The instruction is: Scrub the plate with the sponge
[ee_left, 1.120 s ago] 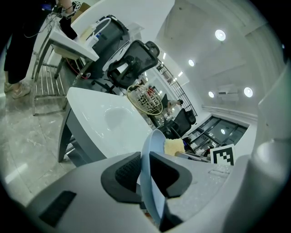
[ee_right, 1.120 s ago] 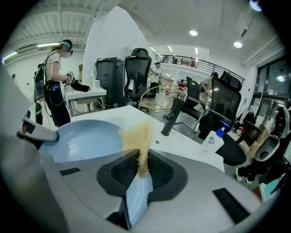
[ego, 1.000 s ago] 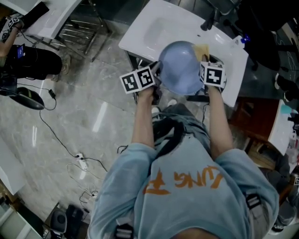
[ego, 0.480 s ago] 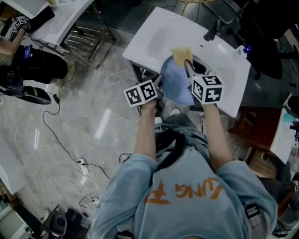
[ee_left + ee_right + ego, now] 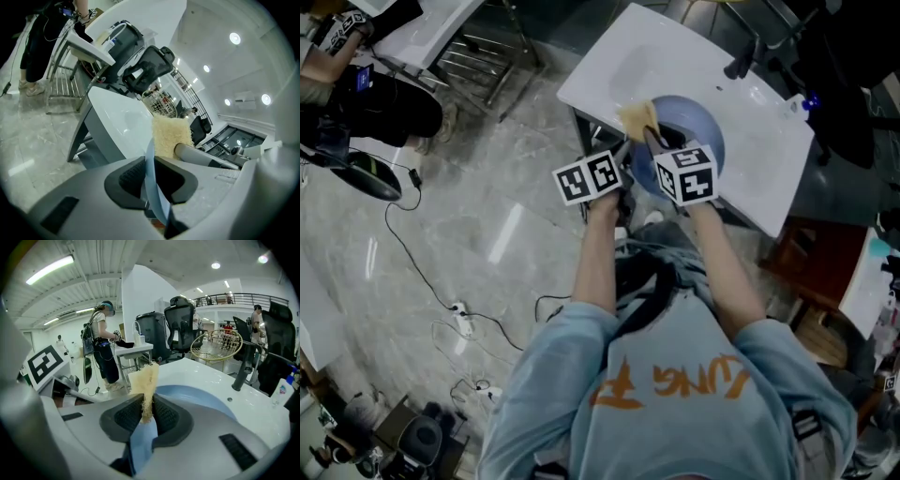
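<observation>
The blue plate (image 5: 692, 129) is held over the white sink (image 5: 694, 75). My left gripper (image 5: 623, 156) is shut on its near left rim, and in the left gripper view the rim runs edge-on (image 5: 152, 185) between the pads. My right gripper (image 5: 649, 137) is shut on the yellow sponge (image 5: 638, 118), which lies against the plate's left part. In the right gripper view the sponge (image 5: 145, 378) stands up between the pads, a blue part below it, with the plate (image 5: 199, 397) behind. The sponge (image 5: 170, 135) also shows past the left jaws.
A dark faucet (image 5: 741, 58) and a small bottle (image 5: 807, 101) stand at the sink's far side. A metal rack (image 5: 478, 52) and a person in black (image 5: 366, 112) are to the left. Cables (image 5: 464, 323) lie on the floor. Office chairs (image 5: 180, 329) stand beyond the sink.
My right gripper has carried the sponge leftward, from the plate's right edge to its left part. The left gripper has kept its hold on the rim.
</observation>
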A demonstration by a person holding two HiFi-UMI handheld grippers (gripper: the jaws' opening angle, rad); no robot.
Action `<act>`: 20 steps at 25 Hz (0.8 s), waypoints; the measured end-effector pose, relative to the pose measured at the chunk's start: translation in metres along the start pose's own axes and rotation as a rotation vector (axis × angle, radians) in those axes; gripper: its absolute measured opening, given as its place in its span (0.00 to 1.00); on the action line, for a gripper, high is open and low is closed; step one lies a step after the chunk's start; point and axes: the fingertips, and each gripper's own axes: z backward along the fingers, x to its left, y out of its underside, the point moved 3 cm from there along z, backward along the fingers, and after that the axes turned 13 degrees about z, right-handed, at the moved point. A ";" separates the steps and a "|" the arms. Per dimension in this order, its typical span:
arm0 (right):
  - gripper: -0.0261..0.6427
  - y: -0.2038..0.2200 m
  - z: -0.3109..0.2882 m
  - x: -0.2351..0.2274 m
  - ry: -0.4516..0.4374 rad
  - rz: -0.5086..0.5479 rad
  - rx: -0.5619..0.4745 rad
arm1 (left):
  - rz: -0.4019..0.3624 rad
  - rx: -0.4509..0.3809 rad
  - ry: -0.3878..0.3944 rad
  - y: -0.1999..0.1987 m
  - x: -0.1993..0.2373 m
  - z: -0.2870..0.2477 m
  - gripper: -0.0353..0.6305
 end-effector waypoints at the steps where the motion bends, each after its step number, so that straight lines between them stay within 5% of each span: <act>1: 0.12 0.004 -0.002 0.000 0.005 0.008 0.015 | 0.005 -0.001 -0.003 0.001 0.002 0.000 0.13; 8: 0.13 0.028 -0.004 -0.009 0.062 0.088 0.155 | 0.018 -0.006 -0.006 -0.003 0.004 0.001 0.13; 20: 0.12 0.075 0.038 -0.084 0.249 -0.010 0.270 | 0.031 0.000 -0.015 -0.004 0.008 -0.008 0.13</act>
